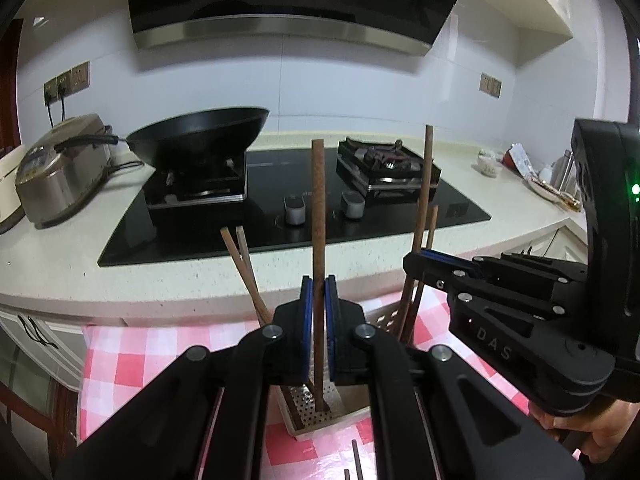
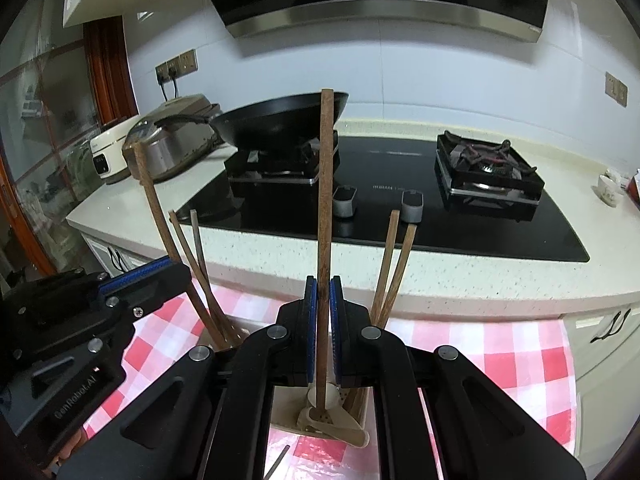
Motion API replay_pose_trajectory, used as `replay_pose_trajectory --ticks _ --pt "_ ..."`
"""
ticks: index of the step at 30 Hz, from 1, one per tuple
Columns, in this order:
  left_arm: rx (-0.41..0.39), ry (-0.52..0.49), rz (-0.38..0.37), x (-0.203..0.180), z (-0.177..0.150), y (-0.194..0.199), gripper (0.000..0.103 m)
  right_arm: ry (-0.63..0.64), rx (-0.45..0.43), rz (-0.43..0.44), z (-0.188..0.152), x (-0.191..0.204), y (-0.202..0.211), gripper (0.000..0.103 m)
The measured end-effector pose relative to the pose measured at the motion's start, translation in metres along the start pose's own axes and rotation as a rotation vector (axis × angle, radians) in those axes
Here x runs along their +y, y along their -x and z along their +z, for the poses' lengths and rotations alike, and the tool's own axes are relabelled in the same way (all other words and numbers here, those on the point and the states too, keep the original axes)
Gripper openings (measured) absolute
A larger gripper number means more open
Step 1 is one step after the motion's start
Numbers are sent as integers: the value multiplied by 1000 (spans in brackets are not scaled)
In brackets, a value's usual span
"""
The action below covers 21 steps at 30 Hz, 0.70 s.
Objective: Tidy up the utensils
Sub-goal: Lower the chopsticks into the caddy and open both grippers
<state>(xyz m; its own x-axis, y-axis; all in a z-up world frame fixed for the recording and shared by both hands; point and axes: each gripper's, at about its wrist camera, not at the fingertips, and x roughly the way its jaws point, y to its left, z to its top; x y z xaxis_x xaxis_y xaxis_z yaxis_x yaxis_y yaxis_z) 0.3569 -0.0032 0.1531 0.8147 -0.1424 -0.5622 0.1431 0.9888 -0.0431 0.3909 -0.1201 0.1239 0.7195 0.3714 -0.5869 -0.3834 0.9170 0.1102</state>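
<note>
My left gripper (image 1: pixel 319 292) is shut on a brown wooden chopstick (image 1: pixel 319 208) that stands upright with its tip in the perforated utensil holder (image 1: pixel 316 416). My right gripper (image 2: pixel 323 292) is shut on another brown chopstick (image 2: pixel 325 184), upright, with its tip in the beige holder compartment (image 2: pixel 320 412) that has pale spoons in it. Other chopsticks lean in the holder in the left wrist view (image 1: pixel 248 272) and in the right wrist view (image 2: pixel 394 268). The right gripper shows in the left wrist view (image 1: pixel 424 264), and the left gripper in the right wrist view (image 2: pixel 160 276).
The holder stands on a pink-and-white checked cloth (image 1: pixel 132 356). Loose chopsticks (image 1: pixel 356 460) lie on the cloth near the front. Behind is a counter edge (image 1: pixel 160 280) with a black gas hob (image 1: pixel 280 208), a black wok (image 1: pixel 200 132) and a rice cooker (image 1: pixel 64 168).
</note>
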Motion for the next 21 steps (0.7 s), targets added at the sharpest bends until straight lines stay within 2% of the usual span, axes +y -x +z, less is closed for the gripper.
replay_pose_trajectory --ticks 5,7,12,13,16,18,21 --pt "61 -1 10 0 -11 -17 9 12 39 -8 -7 1 -13 8" --pt "70 1 11 1 -14 -20 24 15 49 -10 -8 2 -15 8" --pt "62 -8 23 1 -16 -15 27 7 32 -15 -6 -2 -9 10" --pt "57 -10 27 1 -17 -13 30 5 22 -17 -5 -3 -5 11" --pt "34 -18 45 0 -20 1 35 3 -14 -28 -6 -6 10 24" --pt "17 -19 67 -1 -25 13 35 2 -39 -38 -9 -7 23 47" --pt "0 -16 87 -4 -33 28 35 -15 -72 -49 -15 -12 42 52"
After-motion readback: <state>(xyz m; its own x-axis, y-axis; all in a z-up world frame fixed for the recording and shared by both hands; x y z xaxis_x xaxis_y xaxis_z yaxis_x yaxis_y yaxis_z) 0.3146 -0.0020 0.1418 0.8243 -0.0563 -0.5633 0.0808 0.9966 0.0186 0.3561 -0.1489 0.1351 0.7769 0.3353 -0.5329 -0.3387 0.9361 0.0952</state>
